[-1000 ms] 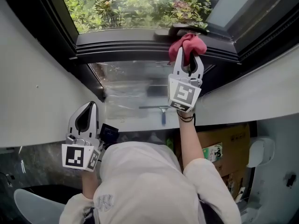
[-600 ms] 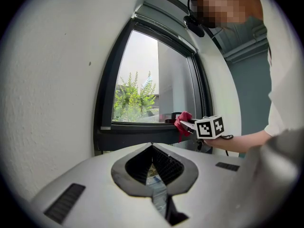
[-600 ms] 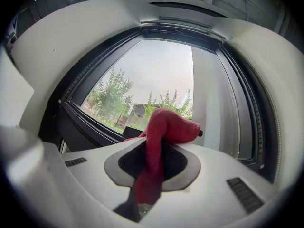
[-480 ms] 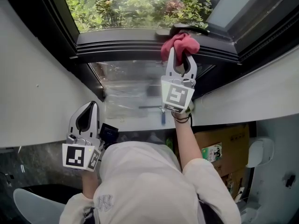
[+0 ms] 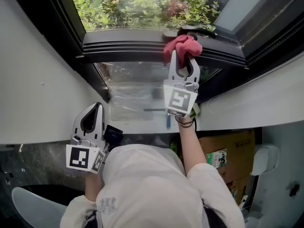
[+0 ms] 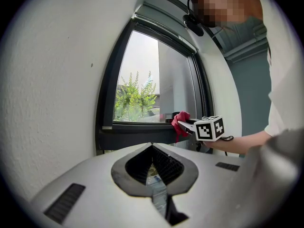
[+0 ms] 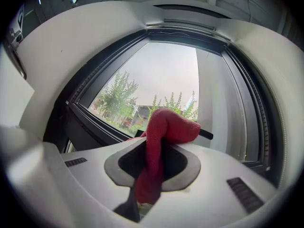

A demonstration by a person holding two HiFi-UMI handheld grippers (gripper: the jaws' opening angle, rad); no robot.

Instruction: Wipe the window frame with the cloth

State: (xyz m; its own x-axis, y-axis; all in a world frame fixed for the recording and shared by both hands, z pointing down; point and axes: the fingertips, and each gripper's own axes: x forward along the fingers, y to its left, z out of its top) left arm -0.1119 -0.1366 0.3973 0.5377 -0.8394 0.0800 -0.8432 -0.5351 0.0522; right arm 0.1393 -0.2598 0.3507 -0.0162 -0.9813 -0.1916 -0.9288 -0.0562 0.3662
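A red cloth (image 5: 183, 45) is bunched against the top of the dark lower window frame (image 5: 128, 46), close to the black window handle (image 5: 190, 31). My right gripper (image 5: 184, 56) is shut on it, reaching up to the frame. In the right gripper view the cloth (image 7: 164, 127) rises from between the jaws and folds over toward the glass, with the frame (image 7: 90, 122) behind it. My left gripper (image 5: 97, 105) is held low by the person's body, shut with nothing in it. The left gripper view shows its closed tips (image 6: 152, 146), the frame (image 6: 133, 137) and the cloth (image 6: 179, 122) beyond.
Below the frame lies a clear plastic sheet (image 5: 133, 99) and a blue-handled squeegee (image 5: 167, 120) on the white ledge. A cardboard box (image 5: 228, 151) stands at the lower right. White wall (image 5: 38, 80) flanks the window on the left; greenery shows outside.
The right gripper has slid the cloth a little to the left along the frame, mostly in the first half second. The left gripper has stayed where it was.
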